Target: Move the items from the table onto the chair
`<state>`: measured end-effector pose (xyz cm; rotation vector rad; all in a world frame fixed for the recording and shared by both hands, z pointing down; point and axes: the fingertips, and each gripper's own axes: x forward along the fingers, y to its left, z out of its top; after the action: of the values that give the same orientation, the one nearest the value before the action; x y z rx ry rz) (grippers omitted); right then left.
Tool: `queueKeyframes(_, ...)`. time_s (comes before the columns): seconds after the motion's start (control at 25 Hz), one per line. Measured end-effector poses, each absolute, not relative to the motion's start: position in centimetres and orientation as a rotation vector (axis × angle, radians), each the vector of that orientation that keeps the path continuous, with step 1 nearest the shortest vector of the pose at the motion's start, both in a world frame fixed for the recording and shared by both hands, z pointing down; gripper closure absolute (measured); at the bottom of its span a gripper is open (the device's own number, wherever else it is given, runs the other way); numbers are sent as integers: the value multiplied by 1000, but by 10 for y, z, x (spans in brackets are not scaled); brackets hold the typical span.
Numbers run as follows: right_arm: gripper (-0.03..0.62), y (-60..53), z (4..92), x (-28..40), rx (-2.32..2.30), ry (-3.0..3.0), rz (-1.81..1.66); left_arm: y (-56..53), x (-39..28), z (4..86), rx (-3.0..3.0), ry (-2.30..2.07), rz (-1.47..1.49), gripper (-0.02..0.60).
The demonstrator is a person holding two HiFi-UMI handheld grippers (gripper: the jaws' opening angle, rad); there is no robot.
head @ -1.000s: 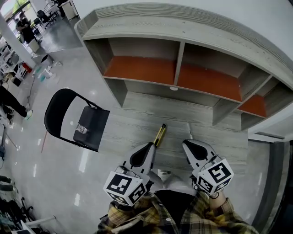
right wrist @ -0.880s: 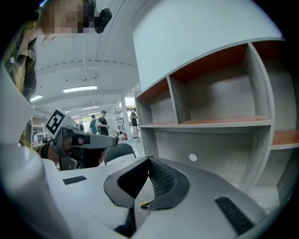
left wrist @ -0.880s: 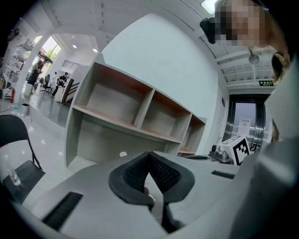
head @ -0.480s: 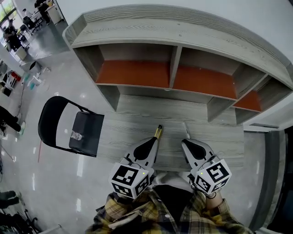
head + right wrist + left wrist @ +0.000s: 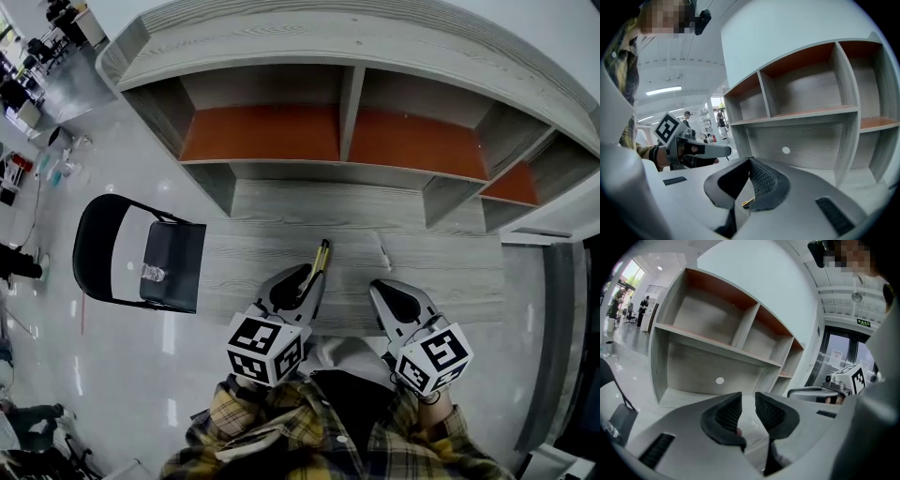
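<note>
Now: we reach for the tool near the table middle, just ahead of the left gripper.
Left jaws: just been opening, part spread, nothing between them yet.
Right gripper: jaws pressed together, empty.
Advice: straddle the tool's near end squarely, then close. The chair stands off the left edge.

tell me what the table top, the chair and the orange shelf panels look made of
The table: likely wood-look laminate, matte grey, with grain streaks.
The chair: seat looks dark vinyl or fabric; thin black frame, probably metal tube.
The shelf panels: smooth matte orange-brown board, no grain visible; laminate or paint, unclear.
</note>
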<state>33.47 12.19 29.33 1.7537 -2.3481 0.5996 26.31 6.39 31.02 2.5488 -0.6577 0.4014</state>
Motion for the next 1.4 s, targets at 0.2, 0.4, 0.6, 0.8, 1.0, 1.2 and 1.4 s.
queueKeyframes(0.2,577,119,301,333,1762,-2361,631,60,260,343,2498,-654,512,432)
queueKeyframes(0.4,577,117,310,335,1775,-2343,659,52,261,391,2432,-651,635,419)
queueKeyframes(0.6,577,126,321,341,1813,-2274,699,50,262,443,2353,-644,742,419)
queueKeyframes(0.8,577,138,338,344,1824,-2216,754,44,269,494,2294,-642,844,419)
queueKeyframes(1.0,577,148,350,345,1846,-2169,825,44,279,539,2234,-637,963,417)
queueKeyframes(1.2,577,150,354,349,1869,-2153,854,42,278,579,2170,-666,1073,405)
queueKeyframes(1.4,577,151,356,353,1885,-2140,877,45,275,597,2152,-687,1138,404)
